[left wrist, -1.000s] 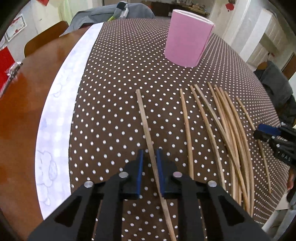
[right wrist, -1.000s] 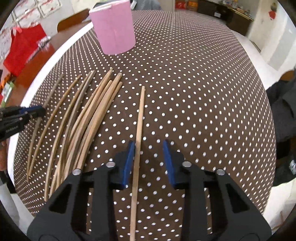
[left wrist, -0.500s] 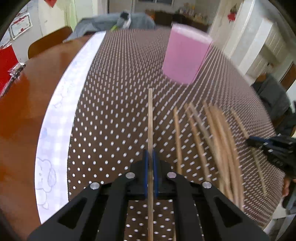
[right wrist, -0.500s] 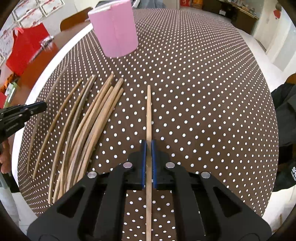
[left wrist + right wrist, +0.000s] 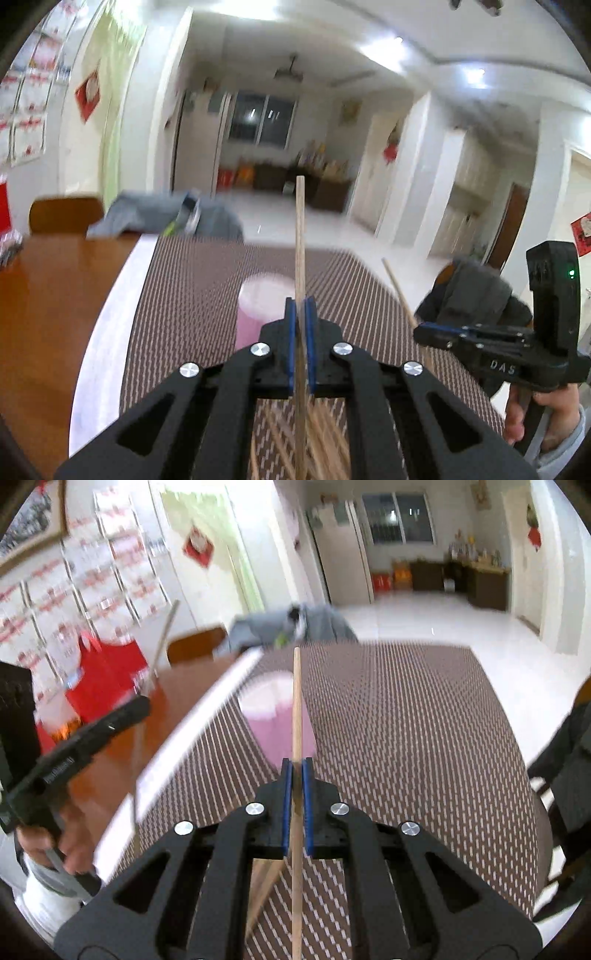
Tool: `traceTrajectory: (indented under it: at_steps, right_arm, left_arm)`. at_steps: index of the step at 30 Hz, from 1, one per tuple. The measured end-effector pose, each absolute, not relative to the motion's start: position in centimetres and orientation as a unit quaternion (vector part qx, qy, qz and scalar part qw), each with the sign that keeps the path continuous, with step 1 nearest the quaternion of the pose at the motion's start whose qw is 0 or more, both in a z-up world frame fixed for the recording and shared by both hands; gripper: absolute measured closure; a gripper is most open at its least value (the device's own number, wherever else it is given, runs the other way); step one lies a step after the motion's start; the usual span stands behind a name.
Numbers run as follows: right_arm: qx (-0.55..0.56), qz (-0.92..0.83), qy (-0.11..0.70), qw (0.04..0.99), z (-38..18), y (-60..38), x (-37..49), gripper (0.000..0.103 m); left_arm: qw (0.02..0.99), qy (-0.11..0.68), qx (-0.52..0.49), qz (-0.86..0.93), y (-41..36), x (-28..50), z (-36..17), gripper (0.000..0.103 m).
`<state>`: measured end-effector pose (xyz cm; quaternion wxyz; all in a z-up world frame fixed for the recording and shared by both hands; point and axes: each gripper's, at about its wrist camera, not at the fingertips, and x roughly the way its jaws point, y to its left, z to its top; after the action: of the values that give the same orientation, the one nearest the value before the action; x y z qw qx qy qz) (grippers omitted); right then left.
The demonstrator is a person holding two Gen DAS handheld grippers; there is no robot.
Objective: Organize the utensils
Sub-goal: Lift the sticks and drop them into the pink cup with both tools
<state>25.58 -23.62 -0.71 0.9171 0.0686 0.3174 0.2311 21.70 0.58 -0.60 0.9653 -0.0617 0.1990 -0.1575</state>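
Transport step: left gripper (image 5: 300,310) and right gripper (image 5: 295,771) fingers each clamp 1 chopstick (image 5: 300,236), short of the pink cup (image 5: 275,716); next, tip both in.

- The left gripper (image 5: 300,317) and right gripper (image 5: 296,775) look like matt black plastic with blue pads and shiny metal screws.
- Each chopstick (image 5: 300,236) is pale, bare wood.
- The pink cup (image 5: 277,716) looks smooth and matt.
- The tablecloth (image 5: 406,720) is brown dotted cloth.
- The tabletop (image 5: 55,295) is glossy varnished wood.
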Motion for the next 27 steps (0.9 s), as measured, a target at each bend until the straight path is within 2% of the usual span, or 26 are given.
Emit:
traceTrajectory:
  at_steps: [7, 12, 21, 27]
  right_arm:
    - [0.114, 0.242, 0.2, 0.943, 2.4, -20.9, 28.5, 0.097]
    - [0.144, 0.234, 0.144, 0.951, 2.8, -19.5, 31.6, 0.097]
    - [0.197, 0.194, 0.077, 0.958, 2.3, -19.0, 35.1, 0.097]
    - [0.187, 0.184, 0.058, 0.963, 1.8, -17.9, 36.2, 0.097]
  left_arm:
    - [0.979, 0.105, -0.086, -0.154, -0.7, 26.0, 1.8, 0.098]
    - [0.987, 0.048, -0.093, -0.123, -1.1, 28.4, 2.2, 0.098]
    - [0.988, 0.01, -0.124, -0.087, -0.5, 32.4, 1.3, 0.097]
    - [0.993, -0.005, -0.1, -0.067, -0.9, 34.0, 0.3, 0.097]
